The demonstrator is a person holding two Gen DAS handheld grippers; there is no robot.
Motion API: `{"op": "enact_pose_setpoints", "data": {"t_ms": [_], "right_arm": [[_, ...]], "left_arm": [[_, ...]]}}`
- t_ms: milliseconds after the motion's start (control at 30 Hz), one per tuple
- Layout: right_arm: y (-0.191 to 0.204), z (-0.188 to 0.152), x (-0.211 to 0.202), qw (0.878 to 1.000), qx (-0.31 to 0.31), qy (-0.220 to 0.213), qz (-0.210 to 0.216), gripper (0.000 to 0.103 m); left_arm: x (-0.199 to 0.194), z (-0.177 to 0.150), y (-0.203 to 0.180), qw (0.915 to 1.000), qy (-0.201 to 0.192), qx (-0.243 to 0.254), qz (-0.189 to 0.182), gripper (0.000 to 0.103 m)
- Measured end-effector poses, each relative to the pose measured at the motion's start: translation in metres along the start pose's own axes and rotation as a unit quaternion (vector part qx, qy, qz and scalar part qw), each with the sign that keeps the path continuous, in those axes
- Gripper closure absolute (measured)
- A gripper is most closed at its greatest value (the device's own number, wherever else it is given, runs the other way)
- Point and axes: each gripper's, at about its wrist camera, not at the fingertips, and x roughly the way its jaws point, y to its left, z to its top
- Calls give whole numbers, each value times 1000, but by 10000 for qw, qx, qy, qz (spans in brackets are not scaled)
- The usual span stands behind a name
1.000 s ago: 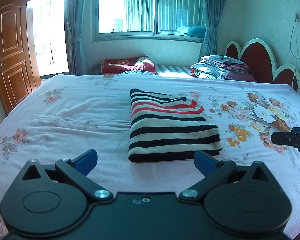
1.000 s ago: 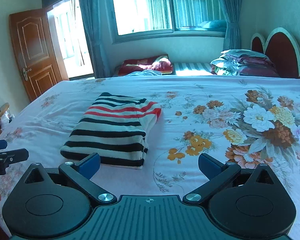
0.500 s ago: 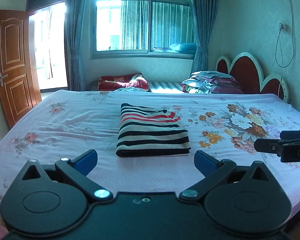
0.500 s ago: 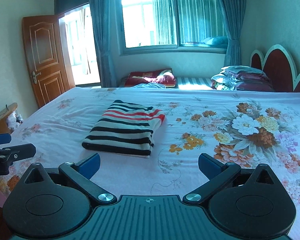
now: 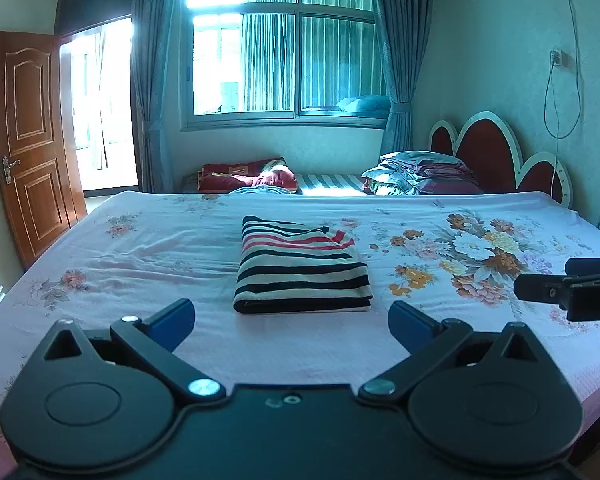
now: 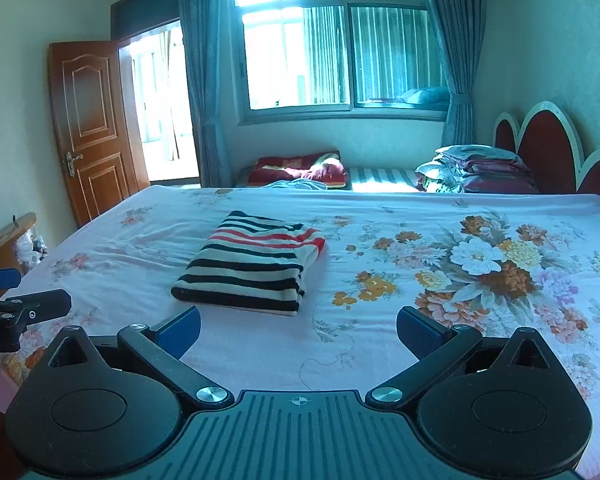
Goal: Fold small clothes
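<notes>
A striped garment point(image 5: 300, 270), black, white and red, lies folded into a neat rectangle in the middle of the bed; it also shows in the right wrist view point(image 6: 252, 264). My left gripper point(image 5: 292, 322) is open and empty, held back from the garment near the bed's front edge. My right gripper point(image 6: 298, 330) is open and empty, also back from it and to its right. Each gripper shows at the edge of the other's view: the right one point(image 5: 568, 288) and the left one point(image 6: 20, 314).
The bed point(image 5: 140, 248) has a pink floral sheet. A red-and-white headboard point(image 5: 500, 160) stands at the right. Folded bedding point(image 5: 420, 172) and a red blanket point(image 5: 244, 172) lie beyond the far edge under the window. A wooden door point(image 5: 28, 140) is at the left.
Both grippers have pulled back and up from the folded garment, which now looks smaller and farther away. Both stayed open. The garment has not moved.
</notes>
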Motion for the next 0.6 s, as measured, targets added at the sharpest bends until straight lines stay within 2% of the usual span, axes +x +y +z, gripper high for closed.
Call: {"op": "enact_pose_setpoints", "data": {"t_ms": [600], "right_arm": [[2,3,-1,10000,-40,-2,3,0]], "left_arm": [[-3,2,3,10000,-23,2,-17,0]]}}
